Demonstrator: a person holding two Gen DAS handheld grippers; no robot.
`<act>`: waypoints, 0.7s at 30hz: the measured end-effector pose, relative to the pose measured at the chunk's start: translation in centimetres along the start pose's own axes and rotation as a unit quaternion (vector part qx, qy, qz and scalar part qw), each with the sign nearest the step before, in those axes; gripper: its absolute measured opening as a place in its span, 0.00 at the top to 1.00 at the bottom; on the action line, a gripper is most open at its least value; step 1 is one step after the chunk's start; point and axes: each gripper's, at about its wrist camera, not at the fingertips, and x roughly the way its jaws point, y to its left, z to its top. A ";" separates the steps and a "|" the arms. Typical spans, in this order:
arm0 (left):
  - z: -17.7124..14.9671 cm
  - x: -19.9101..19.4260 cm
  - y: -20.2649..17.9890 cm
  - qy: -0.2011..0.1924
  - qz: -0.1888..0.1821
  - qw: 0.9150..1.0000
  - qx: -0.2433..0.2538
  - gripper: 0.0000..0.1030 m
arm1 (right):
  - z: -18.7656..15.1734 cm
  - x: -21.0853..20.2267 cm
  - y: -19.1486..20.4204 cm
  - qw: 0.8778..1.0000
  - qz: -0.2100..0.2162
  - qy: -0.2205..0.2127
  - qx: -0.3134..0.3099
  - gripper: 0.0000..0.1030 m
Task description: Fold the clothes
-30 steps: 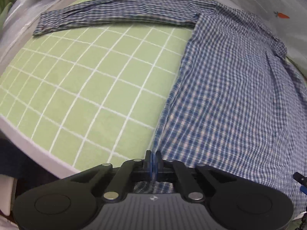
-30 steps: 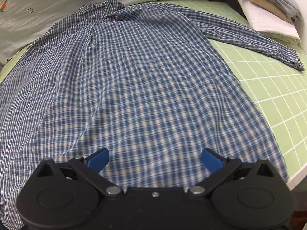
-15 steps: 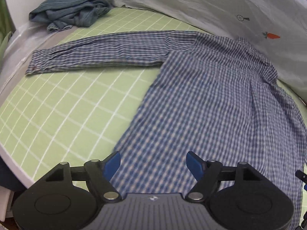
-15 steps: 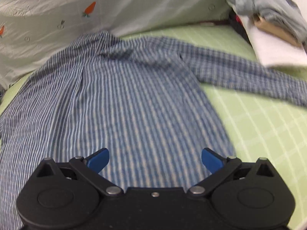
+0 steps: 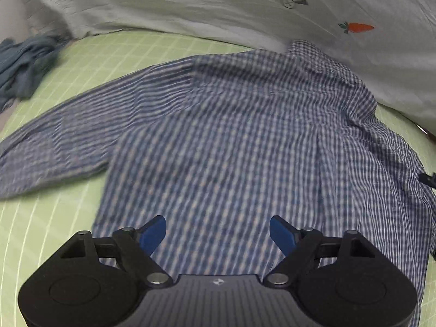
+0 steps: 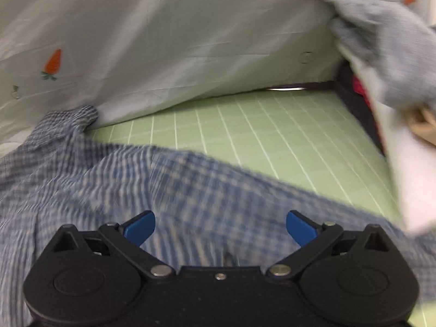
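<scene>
A green mat [image 5: 49, 231] with white grid lines covers the table. Behind it hangs a white sheet [image 5: 218, 5] with a little orange carrot [image 5: 358, 27] on it. A blue-gray heap of cloth [image 5: 20, 65] lies at the far left. A white pillow [image 6: 400, 169] sits at the right.

Soft, even indoor light, rather dim, with no glare and only faint shadows. Both fisheye views bend strongly at the edges, with dark vignetted corners. Motion blur smears the checked shirt [image 5: 245, 141], worst in the right wrist view, where the grey clothes [image 6: 387, 43] far right also blur.
</scene>
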 end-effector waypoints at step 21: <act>2.6 4.6 -4.4 0.033 0.010 0.999 0.025 0.19 | 5.6 8.5 -3.4 0.995 0.014 -0.014 -0.097 1.00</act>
